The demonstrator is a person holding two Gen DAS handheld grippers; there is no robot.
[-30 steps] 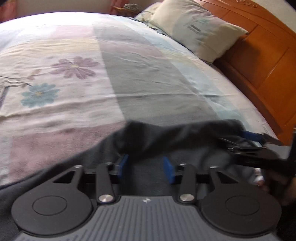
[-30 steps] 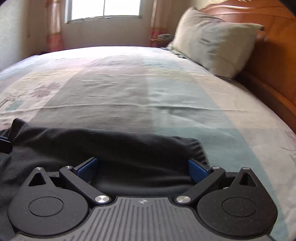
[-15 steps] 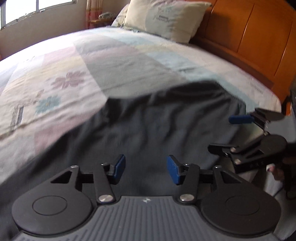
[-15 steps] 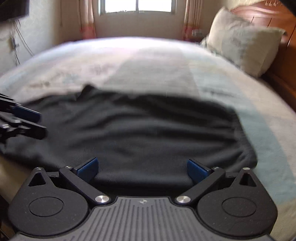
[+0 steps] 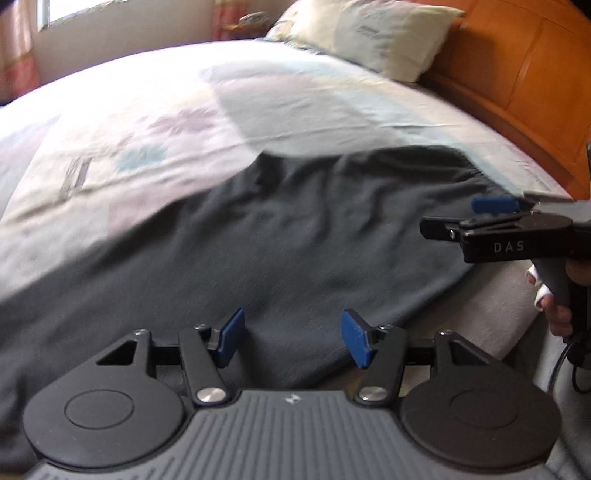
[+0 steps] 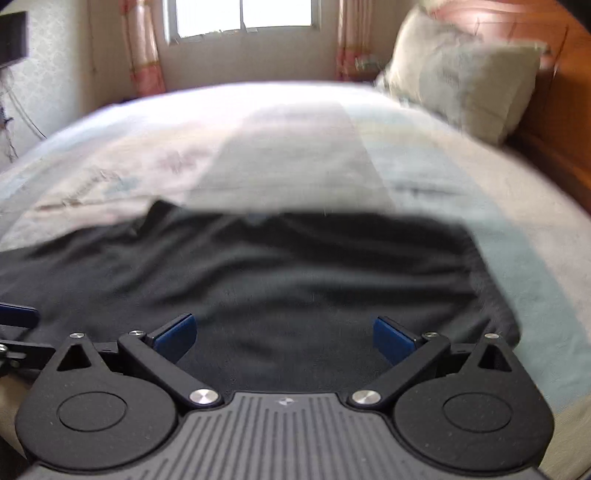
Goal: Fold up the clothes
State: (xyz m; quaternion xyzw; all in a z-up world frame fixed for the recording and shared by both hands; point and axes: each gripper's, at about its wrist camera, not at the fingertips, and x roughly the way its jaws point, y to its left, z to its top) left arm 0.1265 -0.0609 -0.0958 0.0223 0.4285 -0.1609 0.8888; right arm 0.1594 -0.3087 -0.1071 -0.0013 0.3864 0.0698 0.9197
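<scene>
Dark grey, soft and faintly fuzzy, the garment [image 5: 295, 236] now lies spread in a broad sheet across the near side of the bed [image 5: 258, 110], where a second ago I saw only a bunched ridge of it close against my left gripper [image 5: 291, 339] and a narrow band of it under the right one. More of the room shows in both views than before: the window [image 6: 243, 14] and pink curtains [image 6: 144, 48] sit in the right wrist view, which earlier showed mostly bedding. The left gripper's blue pads [image 5: 232, 339] stood closer together a second ago; its jaws are opening now, moderately wide, with nothing pinched between them, only cloth lying below. The right gripper [image 6: 284, 338] is spread wide, much as it was, its pads clear of the fabric underneath (I can also see it from the side in the left view [image 5: 495, 218], black body, one blue pad showing, with a hand [image 5: 554, 295] on its grip). The garment has shallow rumpled creases and a blunt rounded corner on the headboard side, and its near edge hangs toward me off the mattress. The bedspread is thin, smooth cotton in pale patchwork panels with faded flower prints. A plump cream pillow [image 5: 369, 33] leans on the glossy orange wooden headboard [image 5: 517, 81], which is panelled.
</scene>
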